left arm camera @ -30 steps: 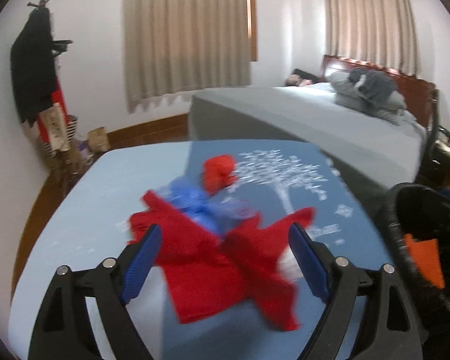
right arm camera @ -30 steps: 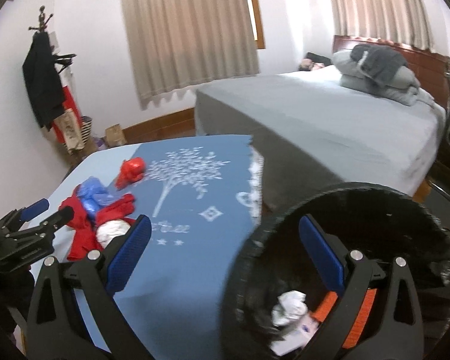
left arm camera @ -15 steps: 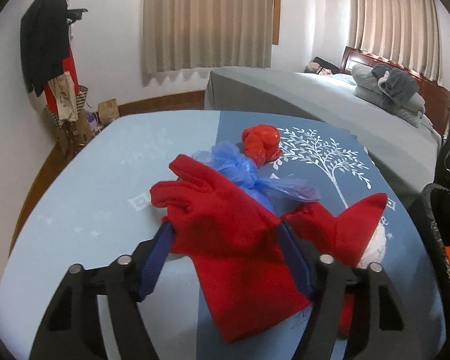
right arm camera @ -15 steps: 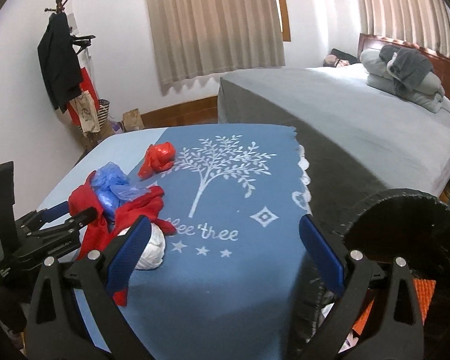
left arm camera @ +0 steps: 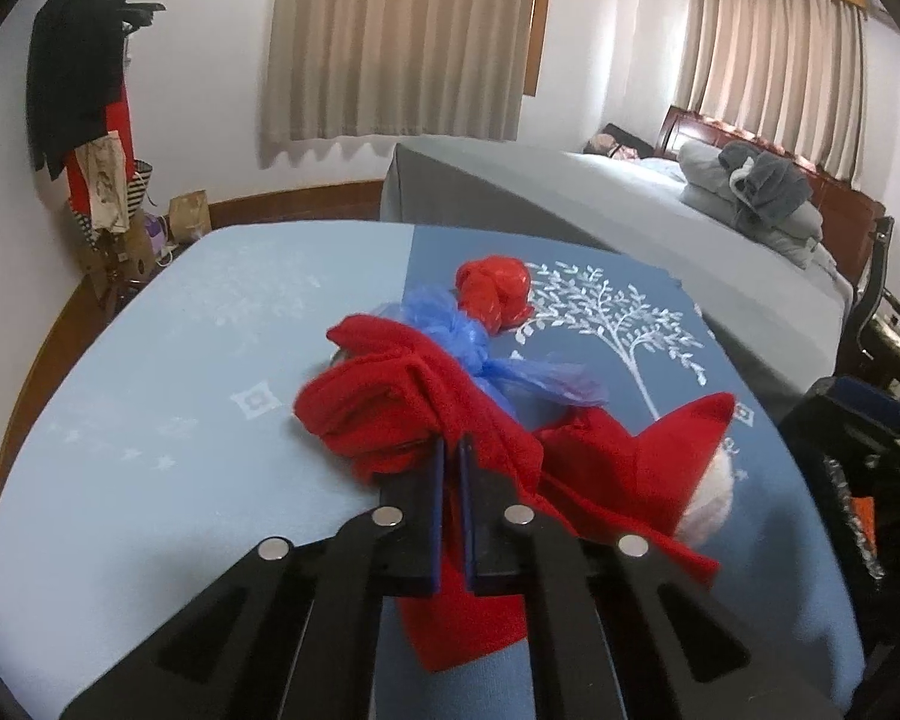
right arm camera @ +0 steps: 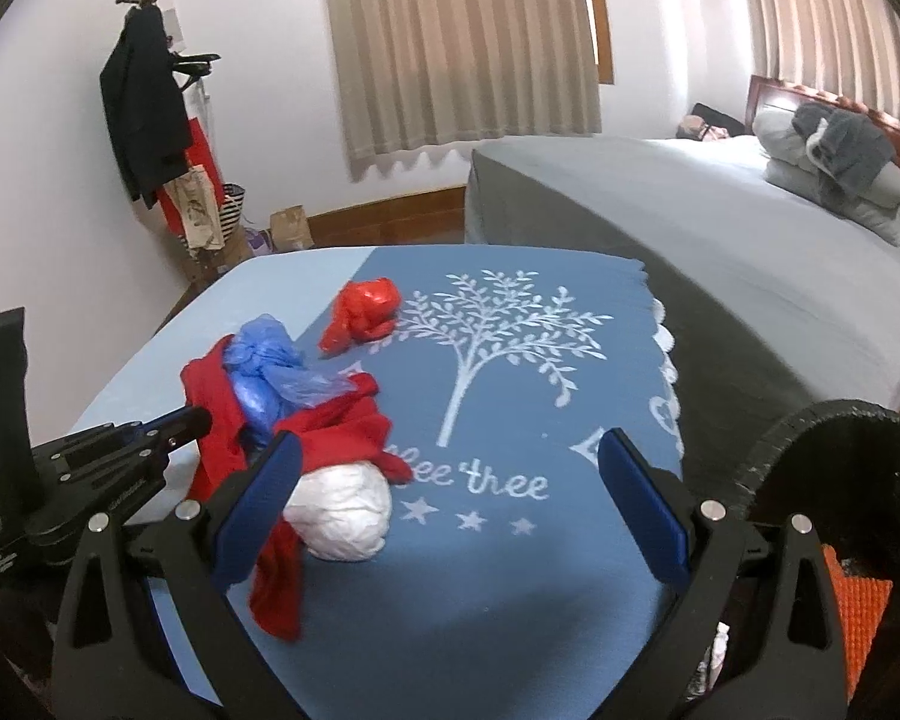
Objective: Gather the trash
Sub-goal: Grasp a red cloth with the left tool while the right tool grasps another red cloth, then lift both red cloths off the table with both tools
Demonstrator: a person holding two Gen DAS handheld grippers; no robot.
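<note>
The left gripper [left arm camera: 449, 450] is clenched on the red cloth [left arm camera: 402, 414], its blue pads pinching a fold so that only a thin sliver of red shows between them. The right gripper [right arm camera: 450, 480] stands released, its pads wide apart with nothing between them, hovering over the blue tree-print cover [right arm camera: 510, 600].

In the left wrist view the red cloth runs from about 10 o'clock down to 4 o'clock, its long axis slanting across the cover, with one pointed corner sticking up toward 2 o'clock at the right. In the right wrist view it trails from the clenched pads at 9 o'clock down to a loose tail at 6 o'clock. The crumpled blue plastic bag [left arm camera: 450, 324] lies on the cloth's far side, partly wrapped by it, a thin tail of plastic pointing toward 3 o'clock. The red plastic bag [left arm camera: 495, 294] sits just beyond, at 12 o'clock from the bundle. The white paper wad [right arm camera: 342, 510] lies against the cloth; the left view shows only its edge under the red corner.

The black trash bin [right arm camera: 834, 456] at 4 o'clock is cut off by the frame; its contents are hard to make out.
</note>
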